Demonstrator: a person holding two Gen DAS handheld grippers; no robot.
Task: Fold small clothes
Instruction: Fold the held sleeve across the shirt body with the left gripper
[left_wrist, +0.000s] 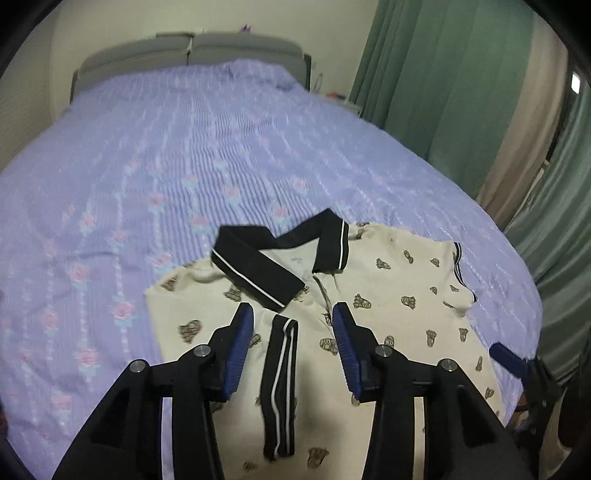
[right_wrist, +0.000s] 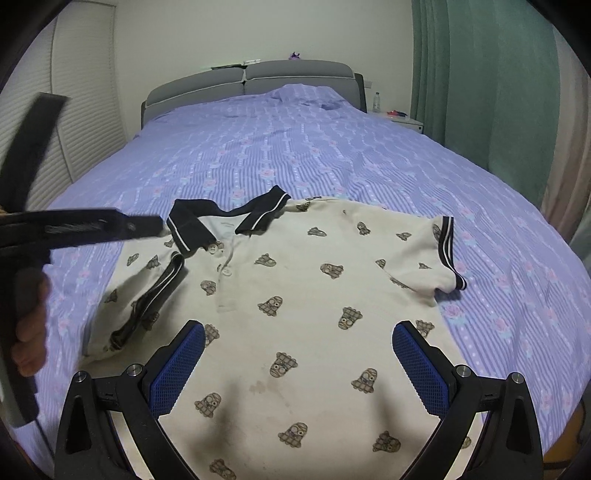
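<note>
A cream polo shirt with a dark collar and small printed figures lies face up on the bed. One sleeve is folded in over the chest, its black striped cuff lying lengthwise. The other sleeve is spread out flat. My left gripper hovers open just above that folded cuff, its pads touching nothing. My right gripper stands wide open over the shirt's lower front, holding nothing.
A purple flowered bedcover stretches to a grey headboard. Green curtains hang on the right beside a nightstand. A hand holds the left gripper's handle at the left edge.
</note>
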